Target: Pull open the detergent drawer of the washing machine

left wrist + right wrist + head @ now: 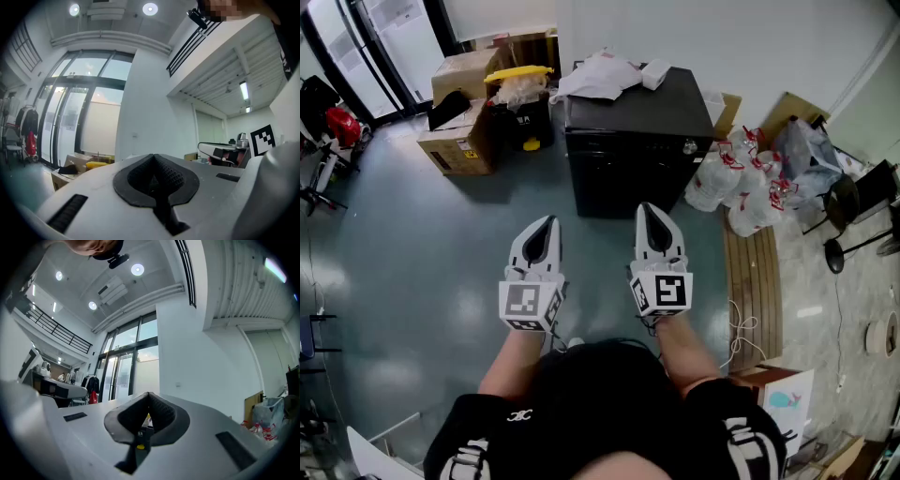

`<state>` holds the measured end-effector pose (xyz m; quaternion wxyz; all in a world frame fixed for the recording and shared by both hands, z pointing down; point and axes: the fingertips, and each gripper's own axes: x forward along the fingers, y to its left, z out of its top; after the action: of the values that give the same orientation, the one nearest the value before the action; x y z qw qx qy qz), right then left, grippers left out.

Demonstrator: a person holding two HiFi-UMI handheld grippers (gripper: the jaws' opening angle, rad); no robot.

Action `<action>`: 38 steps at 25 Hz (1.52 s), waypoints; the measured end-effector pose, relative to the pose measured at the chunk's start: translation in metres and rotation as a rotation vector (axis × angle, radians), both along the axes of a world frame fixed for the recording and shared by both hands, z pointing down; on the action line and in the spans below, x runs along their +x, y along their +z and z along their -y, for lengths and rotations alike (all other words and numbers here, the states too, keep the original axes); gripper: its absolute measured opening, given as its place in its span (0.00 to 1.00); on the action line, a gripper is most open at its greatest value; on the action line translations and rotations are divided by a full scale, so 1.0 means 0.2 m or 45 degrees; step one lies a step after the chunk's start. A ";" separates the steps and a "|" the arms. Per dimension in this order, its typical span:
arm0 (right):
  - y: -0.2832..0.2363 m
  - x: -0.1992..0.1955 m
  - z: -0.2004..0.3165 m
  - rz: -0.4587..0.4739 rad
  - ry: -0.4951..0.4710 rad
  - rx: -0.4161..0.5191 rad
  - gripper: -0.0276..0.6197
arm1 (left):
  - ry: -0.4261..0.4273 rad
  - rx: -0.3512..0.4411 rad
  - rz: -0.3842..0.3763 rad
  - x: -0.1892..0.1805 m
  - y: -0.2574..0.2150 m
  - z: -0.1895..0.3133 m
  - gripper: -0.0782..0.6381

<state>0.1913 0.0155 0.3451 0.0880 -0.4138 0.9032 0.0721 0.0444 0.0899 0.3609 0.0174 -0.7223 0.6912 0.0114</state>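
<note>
The washing machine [637,141] is a black box standing on the floor ahead of me, with white cloth [600,75] heaped on its top and a small silver knob [689,147] at its front right. I cannot make out its detergent drawer from here. My left gripper [546,225] and right gripper [652,214] are held side by side in front of my body, short of the machine's front and apart from it. Both point toward it. In the left gripper view the left gripper [153,157] is shut on nothing. The right gripper [149,394] likewise is shut and holds nothing.
Cardboard boxes [464,112] and a yellow-lidded bin [517,73] stand left of the machine. Clear bags of bottles [741,183] lie to its right beside a wooden pallet [755,272]. A dark chair [853,202] is at the far right. Grey floor [422,253] spreads to the left.
</note>
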 end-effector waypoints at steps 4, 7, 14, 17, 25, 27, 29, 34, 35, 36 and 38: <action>0.00 0.02 -0.12 0.025 -0.012 0.000 0.05 | 0.001 0.009 0.000 0.02 -0.02 -0.10 0.11; 0.00 0.02 -0.19 0.045 -0.004 -0.005 0.05 | 0.010 0.016 0.010 0.03 -0.03 -0.17 0.11; 0.01 -0.07 -0.35 0.010 -0.001 0.004 0.05 | 0.039 0.030 -0.005 -0.04 -0.02 -0.29 0.11; 0.02 -0.12 -0.41 0.013 0.023 0.010 0.05 | 0.061 0.044 -0.005 -0.09 -0.03 -0.33 0.11; 0.05 -0.22 -0.51 0.024 0.076 0.006 0.05 | 0.091 0.033 0.011 -0.23 0.02 -0.40 0.11; 0.05 -0.24 -0.50 0.020 0.081 0.014 0.05 | 0.095 0.033 0.014 -0.25 0.02 -0.40 0.11; 0.06 -0.24 -0.49 0.026 0.082 0.011 0.05 | 0.099 0.036 0.021 -0.25 0.02 -0.39 0.11; 0.10 -0.28 -0.42 0.038 0.071 0.010 0.05 | 0.088 0.070 0.026 -0.29 0.03 -0.34 0.11; 0.11 -0.30 -0.40 0.035 0.066 0.010 0.05 | 0.081 0.073 0.023 -0.31 0.04 -0.32 0.11; 0.12 -0.31 -0.36 0.031 0.060 0.011 0.05 | 0.072 0.072 0.023 -0.33 0.05 -0.29 0.11; 0.12 -0.35 -0.29 0.028 0.052 0.016 0.05 | 0.062 0.069 0.033 -0.37 0.05 -0.22 0.11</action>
<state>0.1221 0.0741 0.3696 0.0989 -0.4322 0.8932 0.0751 -0.0290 0.1348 0.3712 0.0456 -0.7384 0.6725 0.0211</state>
